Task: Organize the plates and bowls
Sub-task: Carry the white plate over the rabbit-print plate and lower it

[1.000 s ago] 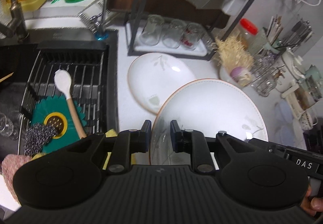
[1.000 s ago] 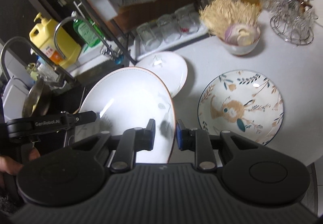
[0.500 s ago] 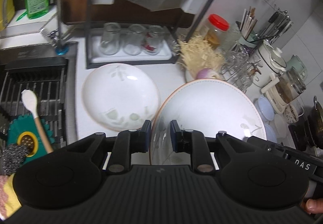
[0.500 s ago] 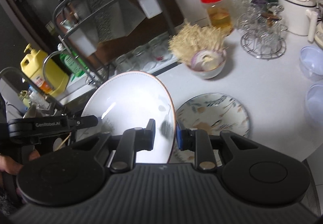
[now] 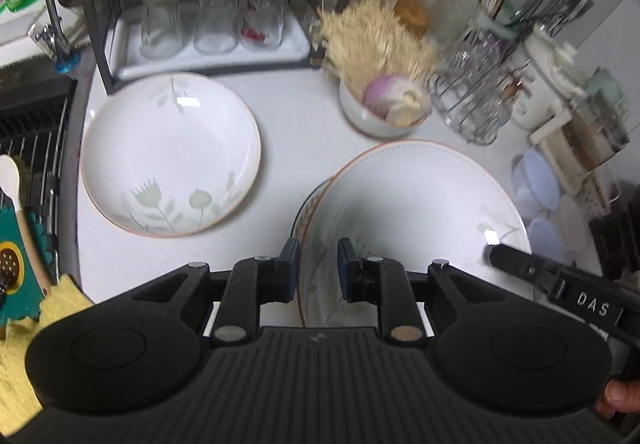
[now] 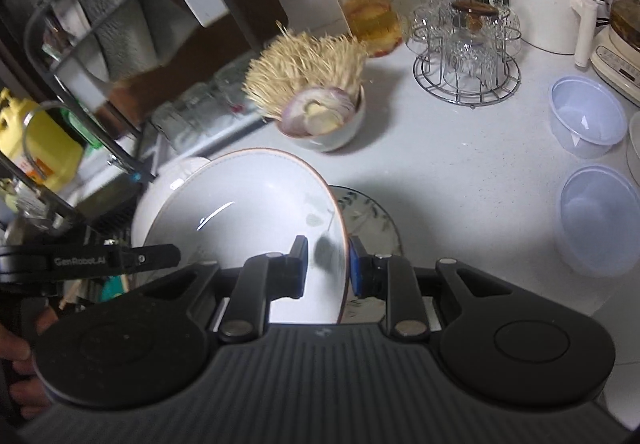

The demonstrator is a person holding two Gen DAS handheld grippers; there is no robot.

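Sink rack far left, then a second white plate flat on the tabletop. Left tongs clamped on the near rim of the carried white plate; right tongs clamped on its opposite rim. Plate hangs tilted, directly over the patterned plate. Risks, my read: rim-only grips could slip if the hands drift apart; tilted descent could chip the patterned plate. Plastic bowls right.
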